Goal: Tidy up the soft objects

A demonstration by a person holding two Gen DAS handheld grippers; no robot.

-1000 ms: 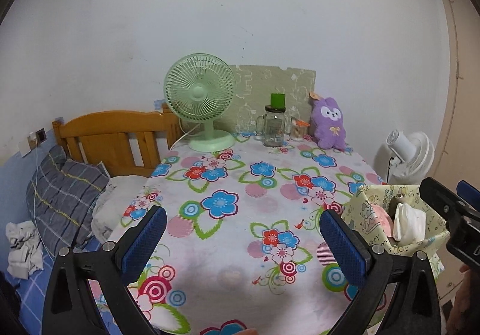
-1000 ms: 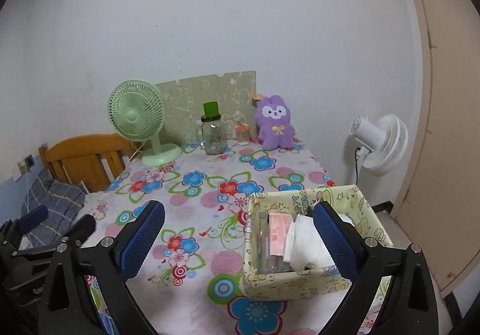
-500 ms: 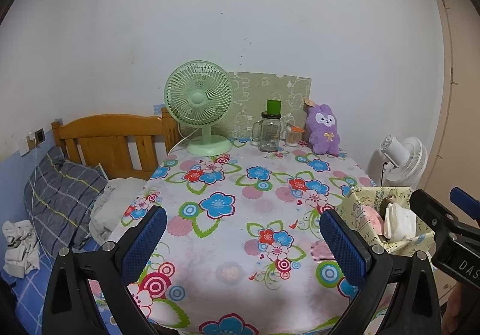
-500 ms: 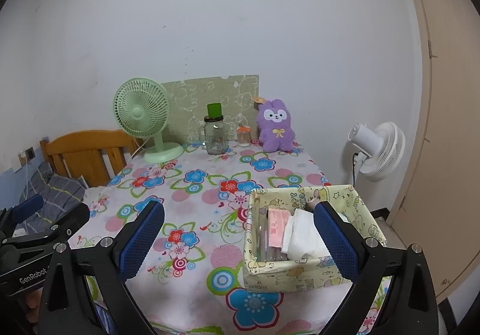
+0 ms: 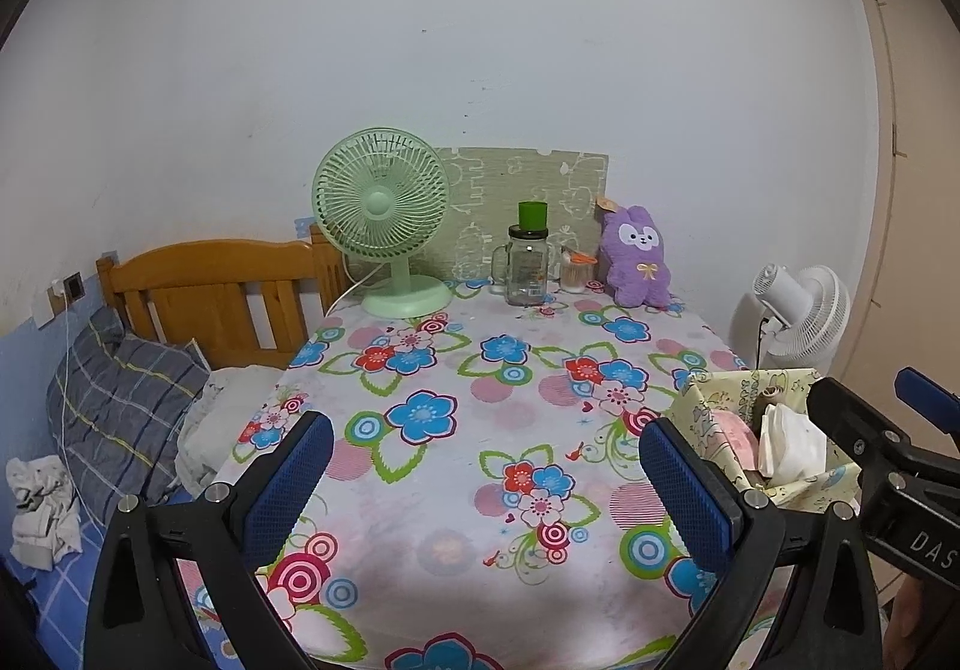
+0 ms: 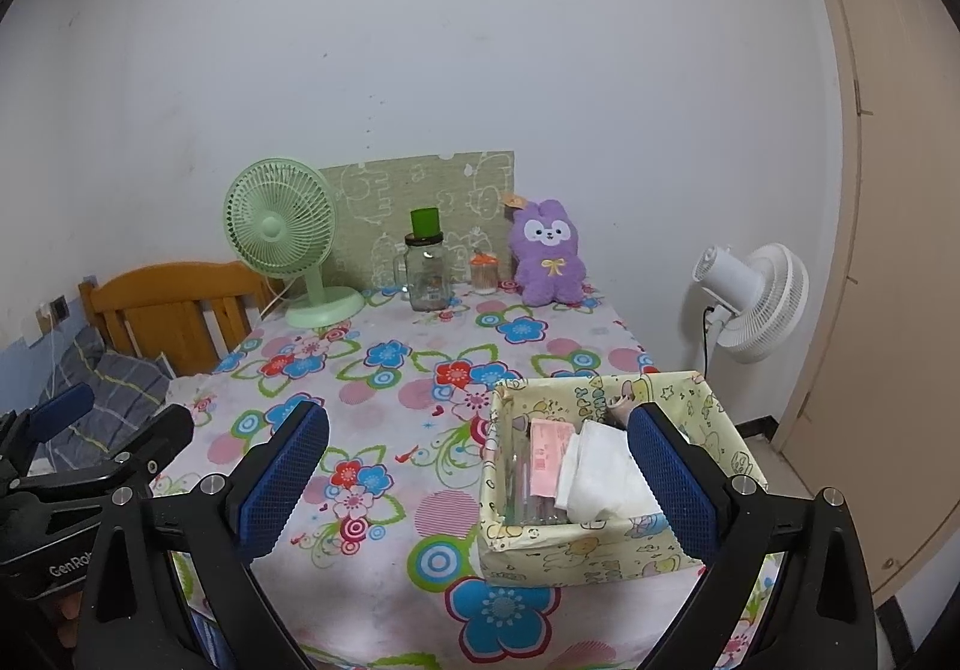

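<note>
- Ahead of the left hand-held gripper (image 5: 486, 484), in its own wrist view: jaws wide apart, nothing between them, held above the near edge of the worktop (image 5: 480, 400).
- Ahead and to the right, just beyond the right finger: a yellow fabric box (image 5: 720, 400) holding a white cloth (image 5: 789, 445) and a pink item (image 5: 737, 430). Other contents cannot be made out.
- Far ahead, against the wall: a purple plush rabbit (image 5: 637, 265), upright, outside the box. Judged to be the remaining soft item.
- Same far edge, not soft: green desk fan (image 5: 384, 214), glass jar (image 5: 528, 265) with green lid.
- Left of the gripper, beside the worktop: bed with wooden headboard (image 5: 210, 280), striped pillow (image 5: 120, 400).

- Ahead of the right hand-held gripper (image 6: 477, 481), in its own wrist view: jaws spread, empty.
- The fabric box (image 6: 600, 550) sits directly before the right finger, which overlaps its far corner in view; contact cannot be confirmed. White cloth (image 6: 600, 481) and pink packet (image 6: 549, 457) lie inside.
- The plush rabbit (image 6: 549, 256) stands well apart, far ahead.
- Task judged partly done: box stocked, rabbit outstanding.
- Surface: floral cloth, flat, otherwise bare mid-span. Room: plain white wall, white floor fan (image 6: 756, 301) to the right, door beyond.
</note>
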